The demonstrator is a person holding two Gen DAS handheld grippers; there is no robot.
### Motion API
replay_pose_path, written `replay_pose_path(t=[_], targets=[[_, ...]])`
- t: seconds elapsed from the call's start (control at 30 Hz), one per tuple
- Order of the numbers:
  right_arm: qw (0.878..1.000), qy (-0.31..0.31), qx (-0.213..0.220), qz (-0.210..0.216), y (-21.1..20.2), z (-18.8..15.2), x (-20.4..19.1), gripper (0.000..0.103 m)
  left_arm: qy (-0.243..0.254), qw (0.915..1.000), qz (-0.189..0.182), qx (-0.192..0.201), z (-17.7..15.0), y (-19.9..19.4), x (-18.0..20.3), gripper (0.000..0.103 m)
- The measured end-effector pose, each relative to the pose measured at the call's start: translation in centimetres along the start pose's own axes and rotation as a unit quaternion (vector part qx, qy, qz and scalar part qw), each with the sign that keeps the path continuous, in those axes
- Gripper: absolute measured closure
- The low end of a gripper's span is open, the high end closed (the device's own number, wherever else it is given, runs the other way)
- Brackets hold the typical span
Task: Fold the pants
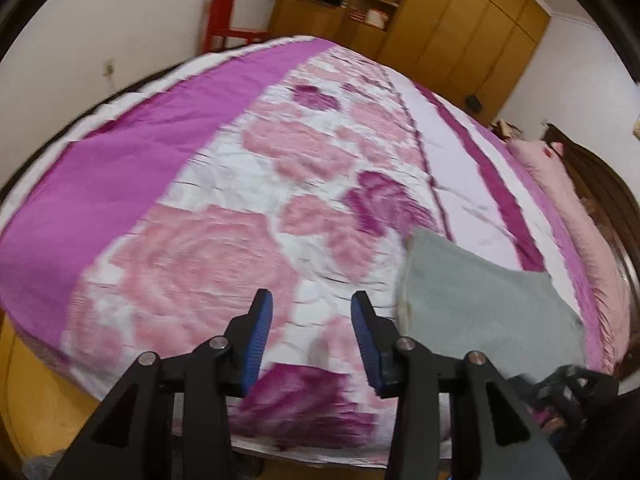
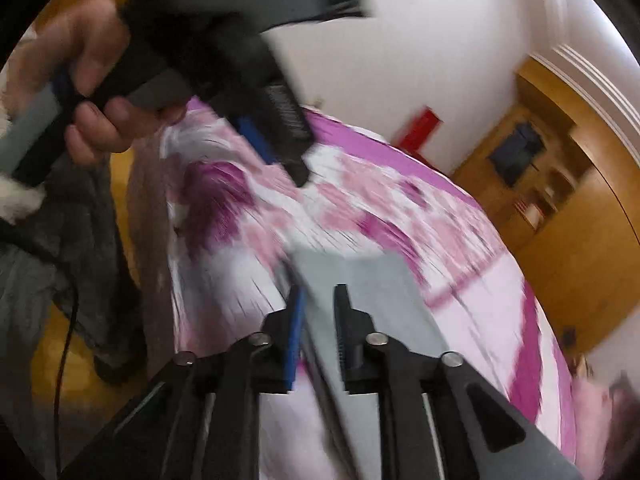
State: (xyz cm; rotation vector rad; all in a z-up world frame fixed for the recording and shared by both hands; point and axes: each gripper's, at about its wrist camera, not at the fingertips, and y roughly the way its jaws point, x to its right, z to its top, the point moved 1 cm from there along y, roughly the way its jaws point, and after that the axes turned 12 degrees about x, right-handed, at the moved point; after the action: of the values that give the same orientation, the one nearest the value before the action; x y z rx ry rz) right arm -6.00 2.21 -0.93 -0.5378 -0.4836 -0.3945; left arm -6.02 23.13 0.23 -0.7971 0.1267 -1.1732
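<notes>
Looking down my left gripper (image 1: 312,300), its jaws are spread wide over the floral bedspread (image 1: 224,208), holding nothing. The folded grey pants (image 1: 480,304) lie just to its right on the bed. My right gripper (image 2: 320,292) sits narrowly parted over the pants (image 2: 360,280), too blurry to tell contact.
</notes>
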Motion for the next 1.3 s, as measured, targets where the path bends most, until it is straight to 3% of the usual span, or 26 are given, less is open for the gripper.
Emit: replay_pose_path(t=[0.13, 0.3, 0.47, 0.53, 0.6, 0.63, 0.67, 0.87, 1.1, 1.3], targets=[[0.998, -0.002, -0.040, -0.038, -3.9, -4.4, 2.6, 0.088, 0.012, 0.9989, -0.032, -0.031, -1.0, 1.4, 2.4, 0.051], [0.996, 0.007, -0.083, -0.035, -5.2, -8.4, 4.1, 0.089, 0.054, 0.9970, -0.008, -0.055, -2.7, 3.1, 5.0, 0.051], [0.996, 0.004, -0.086, -0.017, -6.2, -9.5, 3.6, 0.089, 0.045, 0.9979, 0.006, -0.047, -2.9, 3.6, 5.1, 0.051], [0.996, 0.000, -0.083, -0.015, -6.4, -9.7, 3.3, 0.089, 0.044, 0.9980, 0.008, -0.044, -2.8, 3.6, 4.9, 0.066], [0.995, -0.024, -0.095, -0.025, -5.8, -10.1, 2.7, 0.093, 0.038, 0.9983, 0.005, -0.044, -2.8, 3.6, 4.7, 0.094], [0.994, -0.028, -0.099, -0.027, -5.6, -10.2, 2.7, 0.100, 0.035, 0.9985, 0.001, -0.043, -2.8, 3.5, 4.7, 0.099], [0.994, -0.028, -0.093, -0.039, -5.7, -10.2, 2.8, 0.101, 0.031, 0.9987, 0.001, -0.041, -2.7, 3.5, 4.6, 0.103], [0.994, -0.046, -0.089, -0.040, -6.3, -9.7, 3.5, 0.101, 0.033, 0.9994, 0.000, -0.014, -2.2, 1.9, 4.4, 0.103], [0.993, -0.052, -0.103, -0.011, -5.8, -10.1, 3.7, 0.100, 0.043, 0.9988, 0.005, -0.023, -2.9, 2.2, 4.5, 0.103], [0.992, -0.055, -0.116, -0.003, -5.4, -10.9, 3.2, 0.100, 0.022, 0.9994, -0.016, -0.023, -2.2, 1.7, 3.9, 0.100]])
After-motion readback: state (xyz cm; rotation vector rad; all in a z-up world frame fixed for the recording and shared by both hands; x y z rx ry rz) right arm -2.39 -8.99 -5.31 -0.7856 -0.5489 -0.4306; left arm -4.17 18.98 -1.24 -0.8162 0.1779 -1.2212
